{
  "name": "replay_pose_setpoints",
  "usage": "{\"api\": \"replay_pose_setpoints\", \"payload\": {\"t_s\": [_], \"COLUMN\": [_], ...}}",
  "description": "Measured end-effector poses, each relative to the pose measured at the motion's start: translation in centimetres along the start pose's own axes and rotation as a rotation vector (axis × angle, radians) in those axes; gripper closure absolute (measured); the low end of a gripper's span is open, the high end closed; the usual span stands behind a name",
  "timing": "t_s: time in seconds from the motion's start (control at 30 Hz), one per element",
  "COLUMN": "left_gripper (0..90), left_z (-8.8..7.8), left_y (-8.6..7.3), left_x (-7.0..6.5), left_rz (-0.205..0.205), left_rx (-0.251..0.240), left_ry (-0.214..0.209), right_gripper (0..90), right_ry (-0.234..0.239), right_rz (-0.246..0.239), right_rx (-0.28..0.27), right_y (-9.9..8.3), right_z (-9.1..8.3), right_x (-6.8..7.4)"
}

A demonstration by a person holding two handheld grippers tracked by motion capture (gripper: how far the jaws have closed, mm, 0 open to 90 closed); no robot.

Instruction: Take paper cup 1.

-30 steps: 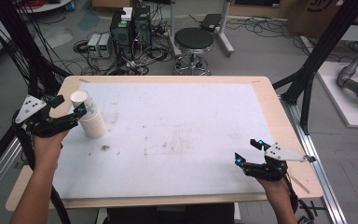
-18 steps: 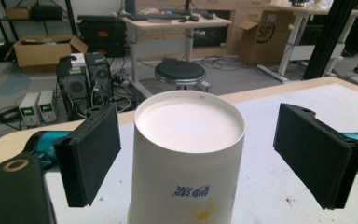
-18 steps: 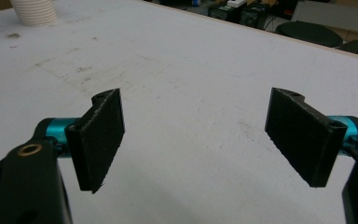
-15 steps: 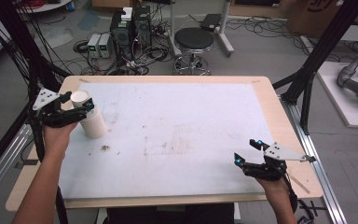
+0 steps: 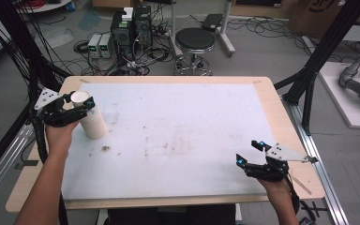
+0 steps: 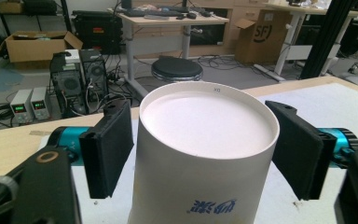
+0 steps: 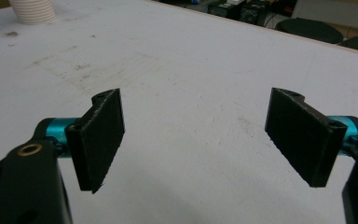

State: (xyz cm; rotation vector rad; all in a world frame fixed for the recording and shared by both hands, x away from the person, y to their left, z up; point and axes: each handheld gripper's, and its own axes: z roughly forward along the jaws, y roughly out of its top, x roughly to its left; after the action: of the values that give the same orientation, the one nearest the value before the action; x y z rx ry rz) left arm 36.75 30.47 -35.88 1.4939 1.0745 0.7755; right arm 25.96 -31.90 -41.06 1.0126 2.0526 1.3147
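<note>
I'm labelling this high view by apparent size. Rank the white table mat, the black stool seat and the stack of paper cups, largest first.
1. white table mat, by far the largest.
2. black stool seat.
3. stack of paper cups, somewhat smaller than the seat; the stool stands farther from the camera, so this holds only for how they look.

Table point(image 5: 281, 117) was a wooden-edged top with a white mat point(image 5: 187, 126) over it, mat smudged and stained near the middle. Floor point(image 5: 258, 51) was grey concrete, cables strewn across it. Black round stool point(image 5: 195, 40) stood just beyond the table's far edge. Two dark PC towers point(image 5: 133, 23) sat left of the stool, with two small pale power supplies point(image 5: 100, 45) beside them. Black frame struts point(image 5: 318, 51) rose at both sides. Farther back: wooden desk point(image 6: 168, 21), cardboard boxes point(image 6: 256, 35) on the floor, dark shelving point(image 6: 28, 18). Lighting was even, indoor.
</note>
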Motion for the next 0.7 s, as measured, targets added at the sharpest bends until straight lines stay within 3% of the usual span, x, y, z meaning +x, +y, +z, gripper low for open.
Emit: {"api": "replay_pose_setpoints", "payload": {"t_s": [0.2,0.43,0.7], "left_gripper": [33.1,33.8,34.4], "left_z": [0.0,-0.1,-1.1], "left_y": [0.0,0.1,1.3], "left_x": [-0.1,0.1,0.3], "left_rz": [0.009,0.011,-0.035], "left_rx": [-0.005,-0.017,-0.1], "left_ry": [-0.008,-0.013,-0.04], "right_gripper": [20.4,20.3,20.4], "right_ry": [-0.002,-0.001,0.003], "right_rz": [0.0,0.002,-0.001], "right_rx": [-0.004,-0.002,-0.002], "right_y": [0.0,0.0,0.0], "right_z": [0.0,0.0,0.1], "right_x": [0.0,0.0,0.0]}}
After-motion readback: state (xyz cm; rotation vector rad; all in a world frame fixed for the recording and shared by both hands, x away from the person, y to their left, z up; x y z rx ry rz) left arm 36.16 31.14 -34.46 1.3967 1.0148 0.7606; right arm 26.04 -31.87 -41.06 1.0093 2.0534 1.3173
